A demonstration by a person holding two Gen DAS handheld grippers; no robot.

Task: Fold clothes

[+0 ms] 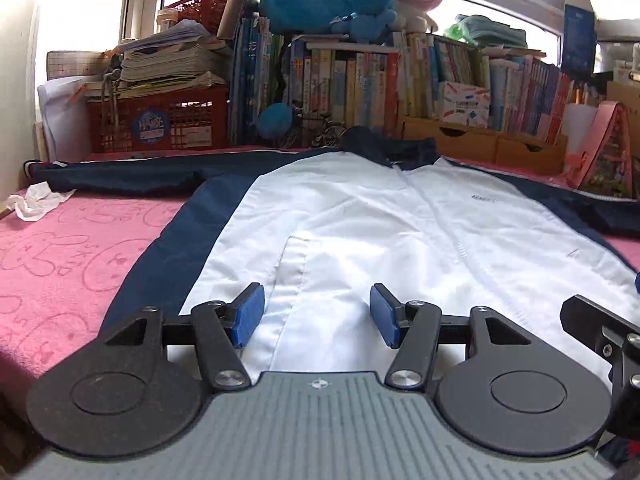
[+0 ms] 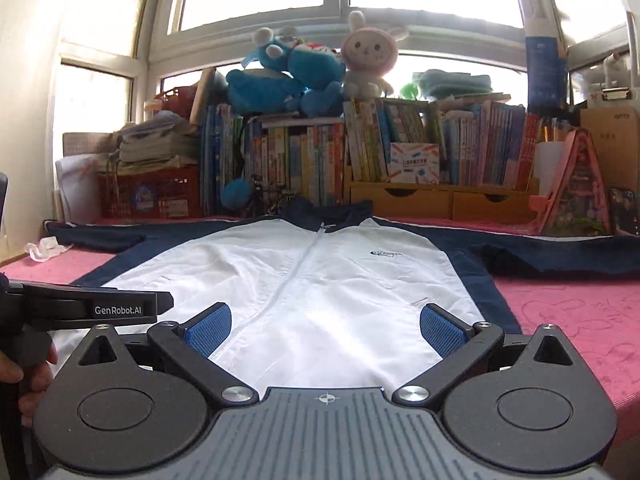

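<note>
The white-and-navy zip-front nylon jacket (image 2: pixel 304 280) lies flat, collar toward the pink blanket's (image 2: pixel 580 320) far edge, its hem just ahead of both the left gripper (image 1: pixel 316 316) and right gripper (image 2: pixel 326 330), jaws released.

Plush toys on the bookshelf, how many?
3, all on top of the books: blue plush at left, second blue plush in the middle, pink-hooded bunny at right. More could be hidden behind.

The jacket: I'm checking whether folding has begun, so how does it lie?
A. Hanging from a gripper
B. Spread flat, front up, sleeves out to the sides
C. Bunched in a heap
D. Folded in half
B: the jacket lies flat on the pink blanket, zip up, both sleeves stretched sideways, with both grippers open.
</note>
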